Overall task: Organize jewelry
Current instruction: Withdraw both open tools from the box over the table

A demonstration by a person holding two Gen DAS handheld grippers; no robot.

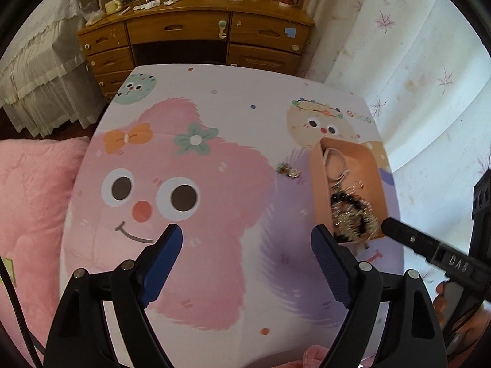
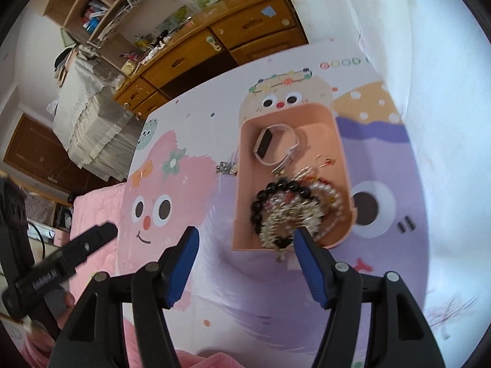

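Note:
A pink box stands on the right of the cartoon-print table. In it lie a white smartwatch, a black bead bracelet, pearl beads and a silver chain heap. A small silver trinket lies on the table just left of the box. My left gripper is open and empty, above the table left of the box. My right gripper is open and empty, just short of the box's near end.
A wooden desk with drawers stands beyond the table's far edge. A pink quilt lies to the left. A pale curtain hangs to the right. The right gripper's body shows beside the box in the left wrist view.

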